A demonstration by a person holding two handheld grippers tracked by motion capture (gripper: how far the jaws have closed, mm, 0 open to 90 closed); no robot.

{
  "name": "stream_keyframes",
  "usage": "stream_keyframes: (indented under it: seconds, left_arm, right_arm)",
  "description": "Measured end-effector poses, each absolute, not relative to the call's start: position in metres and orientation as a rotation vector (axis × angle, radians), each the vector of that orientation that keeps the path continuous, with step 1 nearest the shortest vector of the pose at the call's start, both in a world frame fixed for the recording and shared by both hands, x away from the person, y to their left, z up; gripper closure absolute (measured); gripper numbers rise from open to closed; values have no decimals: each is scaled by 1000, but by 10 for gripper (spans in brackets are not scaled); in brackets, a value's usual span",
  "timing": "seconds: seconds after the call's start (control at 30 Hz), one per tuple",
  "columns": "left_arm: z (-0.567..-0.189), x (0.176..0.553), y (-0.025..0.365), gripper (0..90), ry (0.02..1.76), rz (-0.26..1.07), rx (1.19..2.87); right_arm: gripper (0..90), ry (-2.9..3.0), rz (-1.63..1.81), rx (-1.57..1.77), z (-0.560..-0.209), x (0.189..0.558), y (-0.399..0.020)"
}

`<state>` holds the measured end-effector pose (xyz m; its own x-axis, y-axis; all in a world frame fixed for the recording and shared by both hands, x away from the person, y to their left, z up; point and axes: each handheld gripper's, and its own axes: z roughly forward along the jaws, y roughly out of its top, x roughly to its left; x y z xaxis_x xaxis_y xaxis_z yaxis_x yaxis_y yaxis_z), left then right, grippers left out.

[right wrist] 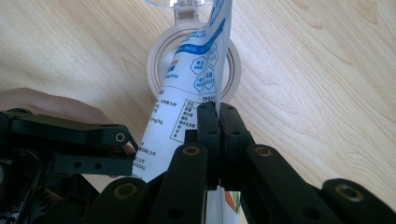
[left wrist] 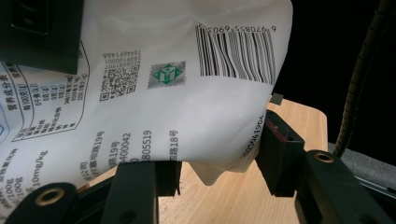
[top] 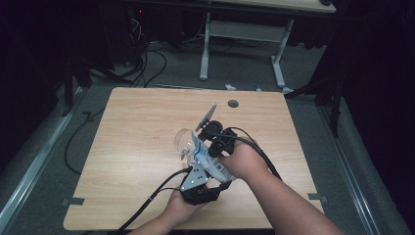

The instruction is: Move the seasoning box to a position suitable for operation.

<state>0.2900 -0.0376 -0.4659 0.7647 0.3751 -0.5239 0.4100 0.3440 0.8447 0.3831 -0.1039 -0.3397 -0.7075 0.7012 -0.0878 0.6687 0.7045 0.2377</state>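
Light wooden table point(top: 132, 147), grey floor around it, dark room, white printed pouch point(top: 208, 159) above clear jar point(top: 183, 142) near table centre, right gripper point(right wrist: 218, 119) clenched on pouch edge, left gripper point(left wrist: 219, 161) grasping pouch's bulging body.

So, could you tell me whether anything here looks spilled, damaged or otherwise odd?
Nothing looks spilled or damaged. The white pouch is held tilted over the open container, the right gripper pinching its edge and the left gripper holding its lower end, which bulges between the jaws.
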Motion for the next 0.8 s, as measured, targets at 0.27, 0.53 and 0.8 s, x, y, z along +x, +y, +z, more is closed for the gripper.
stream_keyframes:
  seconds: [0.27,0.53,0.8]
  left_arm:
    - [-466,291,-38,557,755,-25,1251]
    - [-466,290,-38,556,752,-25,1252]
    - [-465,290,-38,556,750,-27,1249]
  right_arm:
    - [892,2745,277,1105,-341,385,-103]
    - [892,2746,272,1097,-341,385,-102]
    - [892,2748,281,1094,-341,385,-103]
